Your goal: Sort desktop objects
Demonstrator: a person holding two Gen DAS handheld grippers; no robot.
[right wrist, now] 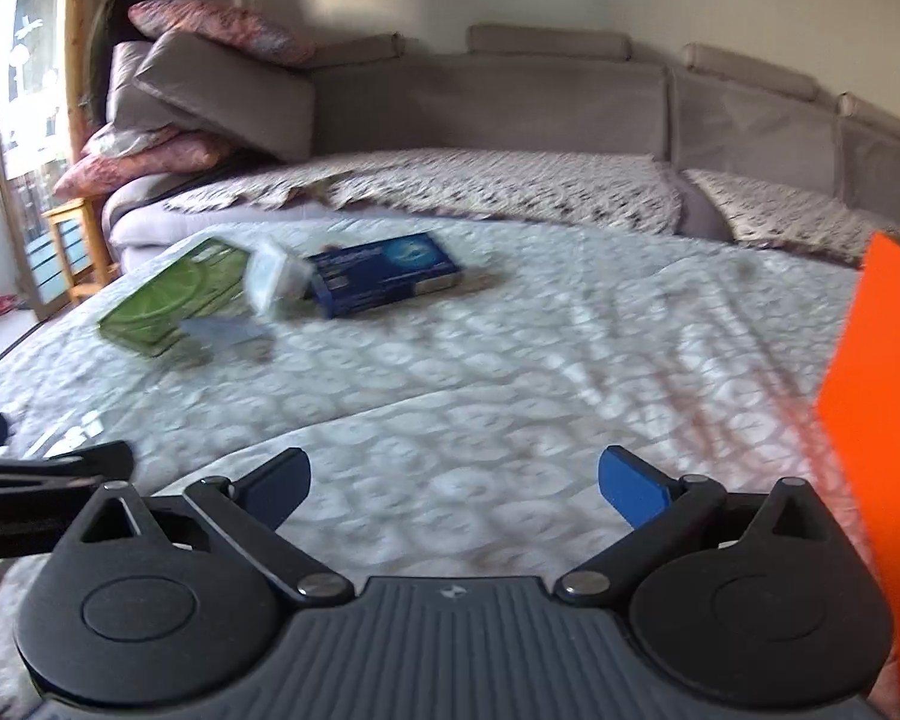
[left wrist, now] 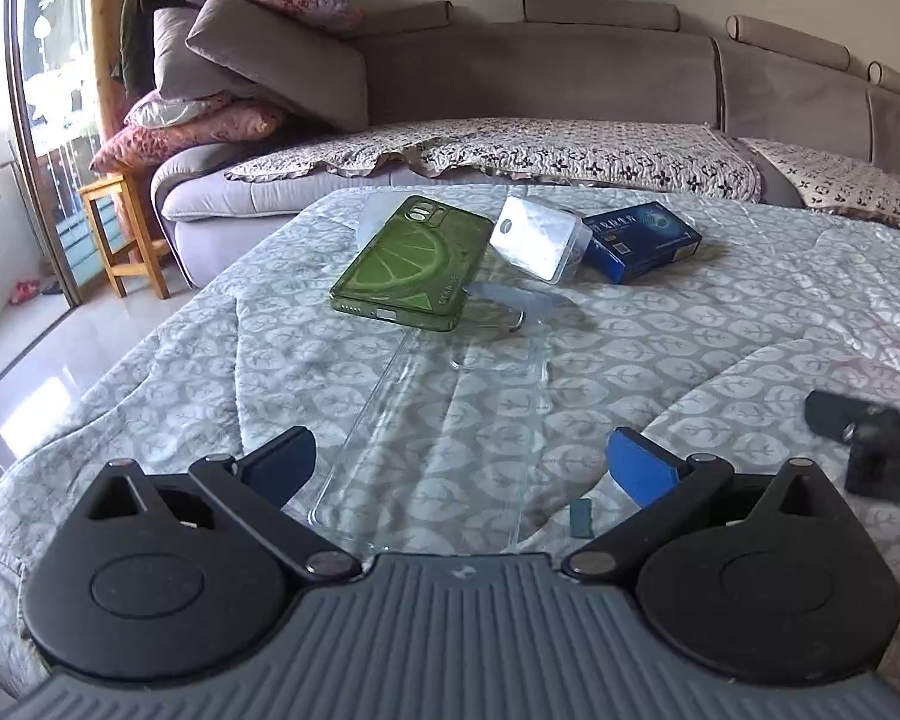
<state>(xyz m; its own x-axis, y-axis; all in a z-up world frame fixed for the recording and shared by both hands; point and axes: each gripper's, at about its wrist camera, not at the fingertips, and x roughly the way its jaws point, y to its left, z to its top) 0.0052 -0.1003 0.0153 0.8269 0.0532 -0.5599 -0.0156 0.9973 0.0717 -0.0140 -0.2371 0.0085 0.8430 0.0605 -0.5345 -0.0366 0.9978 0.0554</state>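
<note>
A clear phone case (left wrist: 444, 438) lies flat on the quilted table cover, just ahead of my open, empty left gripper (left wrist: 459, 465). Further back lie a green lime-print phone case (left wrist: 414, 264), a clear plastic box (left wrist: 540, 237) tilted on its edge, and a blue box (left wrist: 645, 240). In the right wrist view the green case (right wrist: 174, 297), the clear box (right wrist: 276, 285) and the blue box (right wrist: 384, 282) sit at the back left, blurred. My right gripper (right wrist: 453, 489) is open and empty over bare quilt.
An orange box (right wrist: 876, 450) stands at the right edge of the right wrist view. A grey sofa (left wrist: 540, 90) with stacked cushions lies behind the table. A wooden stool (left wrist: 123, 234) stands at the left. The right gripper (left wrist: 876, 444) shows at the left view's right edge.
</note>
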